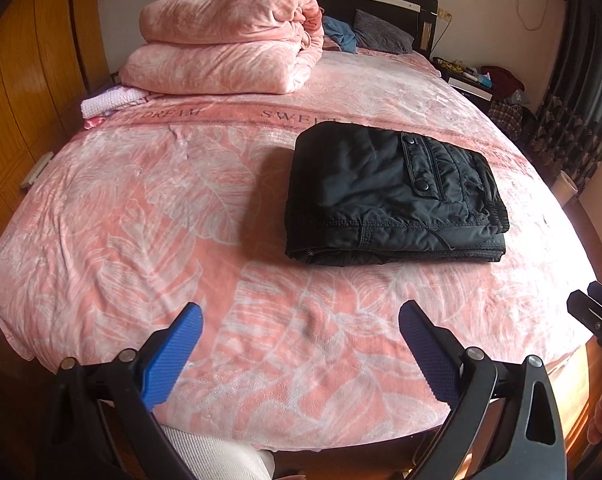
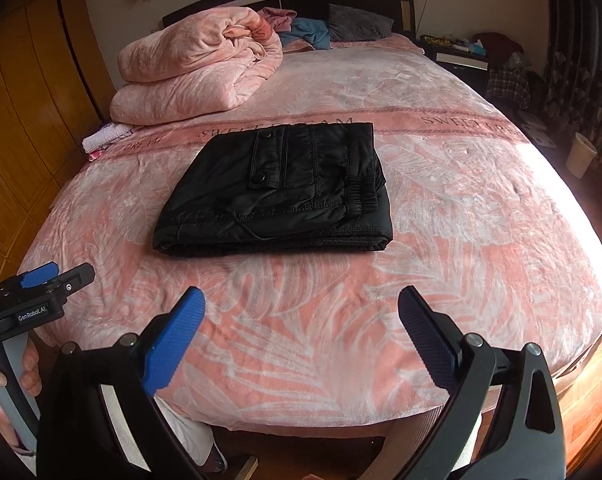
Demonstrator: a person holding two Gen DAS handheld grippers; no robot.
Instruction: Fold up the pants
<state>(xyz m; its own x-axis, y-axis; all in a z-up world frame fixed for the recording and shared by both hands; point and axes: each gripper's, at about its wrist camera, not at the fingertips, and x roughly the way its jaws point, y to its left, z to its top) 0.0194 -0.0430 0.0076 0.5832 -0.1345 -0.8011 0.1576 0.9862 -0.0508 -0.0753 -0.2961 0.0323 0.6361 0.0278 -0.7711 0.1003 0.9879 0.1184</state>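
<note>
Pants (image 1: 393, 196) lie on the pink bedspread (image 1: 141, 220) as a compact black rectangle, several layers stacked, and by the look of it the folding is done or nearly so. Going left to right across the bed: a folded pink blanket (image 1: 229, 40) sits at the far left near the headboard, well apart from the bundle; the bundle itself rests right of centre in the left wrist view and about centre in the right wrist view (image 2: 277, 192).

The left gripper (image 1: 299, 344) hovers over the near edge of the bed with its blue pads spread wide and nothing between them. The right gripper (image 2: 301, 332) does the same, jaws apart and empty. Both are near the foot of the bed, short of the bundle and not touching it.

The bundle lies ahead of both grippers, its long axis running across the bed, left to right, with the elastic waistband at its right end. From these views the right gripper seems more squarely in line with it, the left one offset to the side. Any last tidy would probably fall to the right.
</note>
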